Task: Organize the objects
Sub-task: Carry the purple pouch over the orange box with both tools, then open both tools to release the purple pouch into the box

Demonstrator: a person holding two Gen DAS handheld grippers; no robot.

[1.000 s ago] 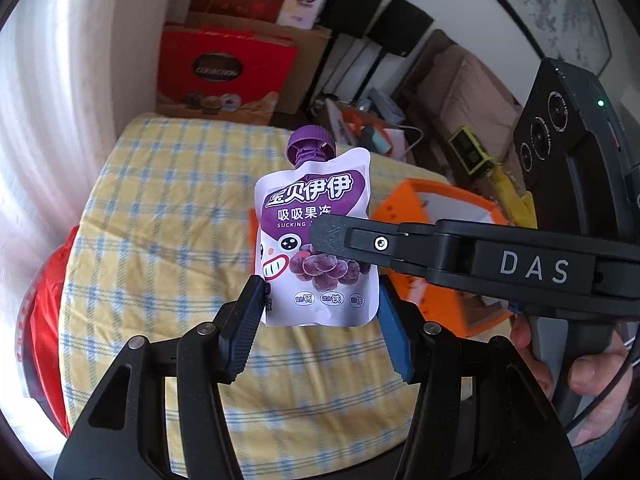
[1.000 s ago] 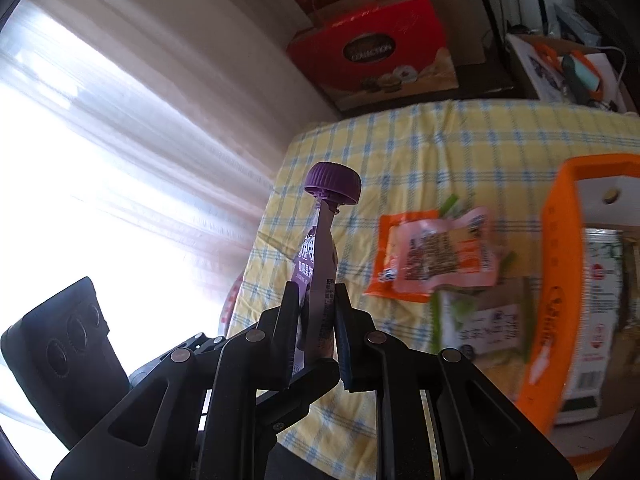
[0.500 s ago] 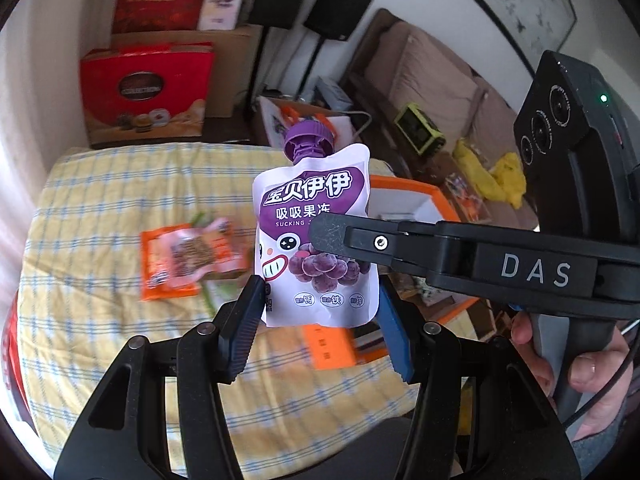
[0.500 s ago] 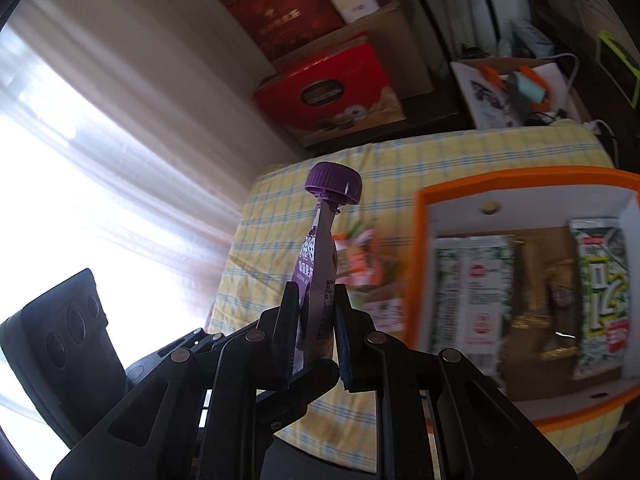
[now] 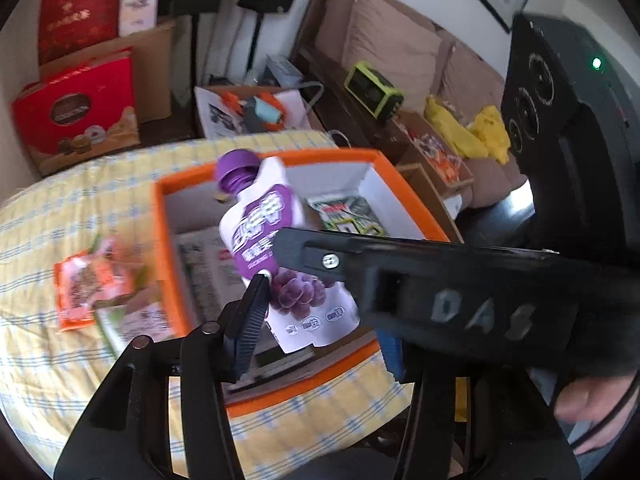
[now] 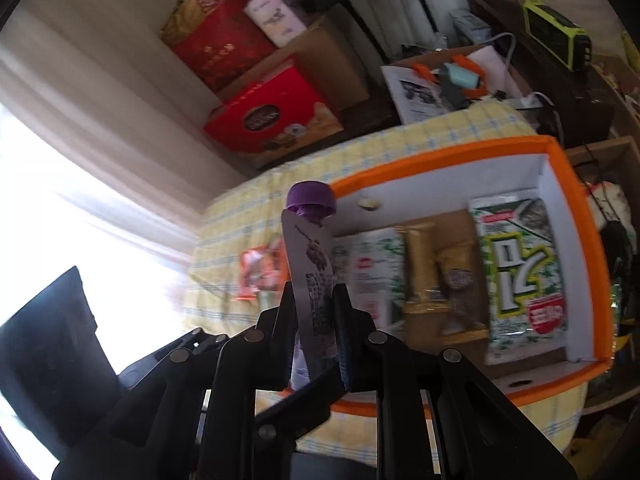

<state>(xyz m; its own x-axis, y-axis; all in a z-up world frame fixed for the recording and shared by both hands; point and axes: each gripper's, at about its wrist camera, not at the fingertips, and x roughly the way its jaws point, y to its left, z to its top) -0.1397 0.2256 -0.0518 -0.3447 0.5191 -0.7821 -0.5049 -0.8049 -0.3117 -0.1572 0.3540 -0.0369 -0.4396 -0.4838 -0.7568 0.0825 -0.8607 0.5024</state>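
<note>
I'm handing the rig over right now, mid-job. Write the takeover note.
Right tongs: shut on the purple jelly pouch, held over the orange box.
Left tongs: jaws have just been closing around the pouch's lower edge; contact unclear.
Done: several snack packets lie in the box.
Left: put the pouch in, then the orange packet and the one beside it on the checked cloth.

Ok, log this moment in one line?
right hand-held gripper: shut on purple pouch | left hand-held gripper: closing around pouch base | pouch over orange box
</note>
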